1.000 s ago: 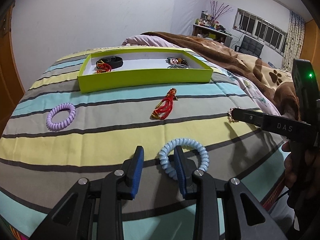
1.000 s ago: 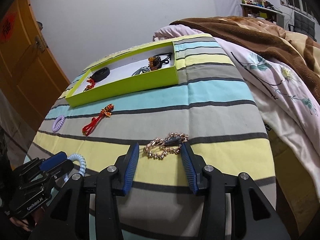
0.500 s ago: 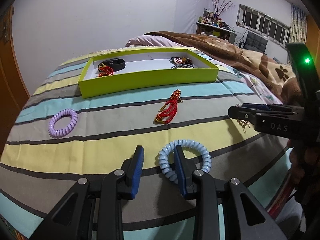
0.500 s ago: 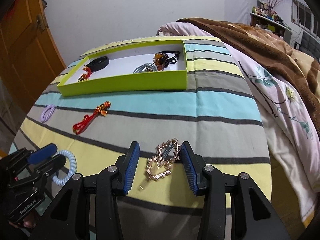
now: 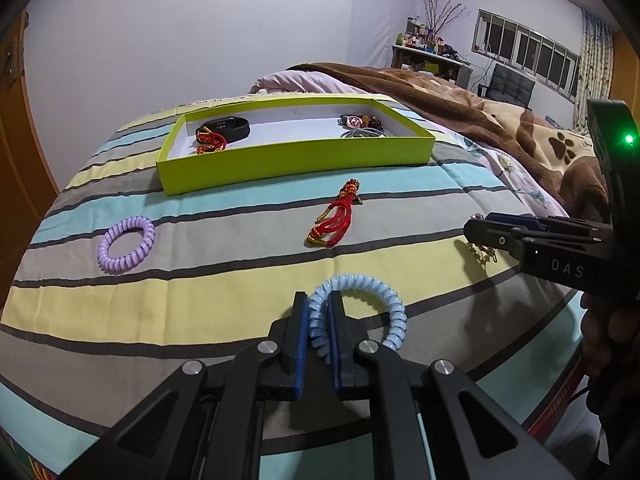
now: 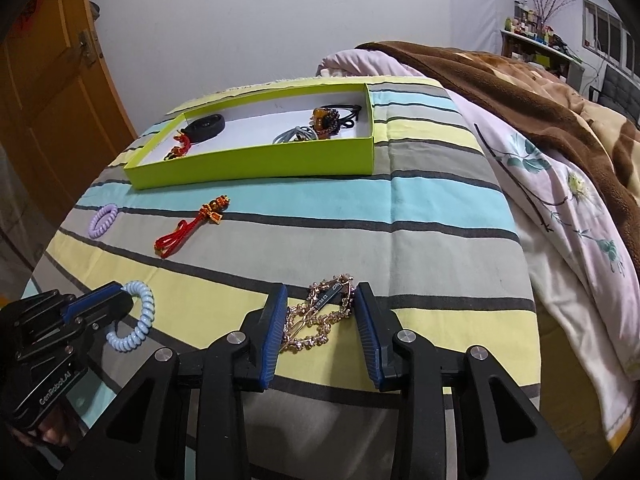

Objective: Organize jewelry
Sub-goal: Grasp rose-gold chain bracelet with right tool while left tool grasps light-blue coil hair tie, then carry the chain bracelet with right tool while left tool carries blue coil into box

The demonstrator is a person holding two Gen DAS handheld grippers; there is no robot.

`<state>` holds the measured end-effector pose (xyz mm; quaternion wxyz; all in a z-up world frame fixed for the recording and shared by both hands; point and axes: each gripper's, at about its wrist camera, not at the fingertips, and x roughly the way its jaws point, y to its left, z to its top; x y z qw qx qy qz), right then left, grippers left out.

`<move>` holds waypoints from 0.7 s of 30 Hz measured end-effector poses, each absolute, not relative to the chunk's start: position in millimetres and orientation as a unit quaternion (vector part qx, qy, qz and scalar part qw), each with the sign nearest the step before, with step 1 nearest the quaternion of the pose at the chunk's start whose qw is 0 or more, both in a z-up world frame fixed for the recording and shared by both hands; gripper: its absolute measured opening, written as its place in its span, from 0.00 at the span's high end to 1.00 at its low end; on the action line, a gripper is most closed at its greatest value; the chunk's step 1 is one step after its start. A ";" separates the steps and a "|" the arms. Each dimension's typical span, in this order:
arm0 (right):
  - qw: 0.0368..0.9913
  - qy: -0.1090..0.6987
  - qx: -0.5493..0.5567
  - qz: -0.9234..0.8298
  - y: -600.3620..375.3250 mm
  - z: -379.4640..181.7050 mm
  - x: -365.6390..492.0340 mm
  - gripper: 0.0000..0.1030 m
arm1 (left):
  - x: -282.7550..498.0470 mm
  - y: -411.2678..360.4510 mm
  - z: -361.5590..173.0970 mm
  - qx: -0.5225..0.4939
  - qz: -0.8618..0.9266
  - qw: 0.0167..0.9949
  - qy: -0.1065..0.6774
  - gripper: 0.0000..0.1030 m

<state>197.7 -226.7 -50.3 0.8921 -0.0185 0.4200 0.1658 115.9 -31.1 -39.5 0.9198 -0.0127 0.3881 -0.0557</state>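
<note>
My left gripper [image 5: 318,320] is shut on the near side of a light blue spiral hair tie [image 5: 394,312], which rests on the striped bedspread; it also shows in the right wrist view [image 6: 140,316]. My right gripper [image 6: 320,320] is open around a gold chain hair clip [image 6: 316,316] lying on the bed between its fingers. A lime green tray [image 5: 296,160] at the back holds a black band [image 5: 226,128], a red cord piece and several other pieces. A red knotted tassel [image 5: 336,218] and a purple spiral hair tie [image 5: 126,244] lie in front of the tray.
A brown paw-print blanket [image 5: 500,120] and a floral sheet [image 6: 560,184] cover the bed's right side. An orange wooden door [image 6: 48,92] stands at the left. The bed edge falls away at the front and left.
My left gripper has closed on the blue hair tie. My right gripper has stayed open around the gold clip and shifted slightly as the view swung.
</note>
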 end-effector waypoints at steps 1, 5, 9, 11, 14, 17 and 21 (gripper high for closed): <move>0.893 0.418 -0.016 0.168 -227.0 -49.4 196.5 0.65 | 115.7 -30.8 -39.1 -0.014 -0.056 0.920 0.388 0.91; 0.896 0.409 -0.014 0.172 -228.2 -42.0 192.6 0.65 | 113.0 -28.9 -33.3 -0.016 -0.056 0.924 0.379 0.91; 0.901 0.398 -0.013 0.175 -227.3 -32.2 187.9 0.65 | 109.5 -25.5 -24.1 -0.017 -0.055 0.929 0.366 0.91; 0.903 0.391 -0.014 0.178 -226.0 -26.6 184.9 0.65 | 107.5 -23.5 -19.9 -0.017 -0.053 0.931 0.360 0.91; 0.906 0.380 -0.014 0.183 -224.1 -17.3 179.4 0.65 | 104.2 -20.1 -13.0 -0.020 -0.050 0.935 0.351 0.91; 0.910 0.370 -0.015 0.186 -221.8 -8.2 174.7 0.65 | 101.1 -16.6 -5.7 -0.022 -0.046 0.938 0.342 0.91; 0.914 0.360 -0.017 0.188 -219.6 1.4 170.6 0.65 | 98.1 -11.9 4.2 -0.025 -0.044 0.942 0.331 0.91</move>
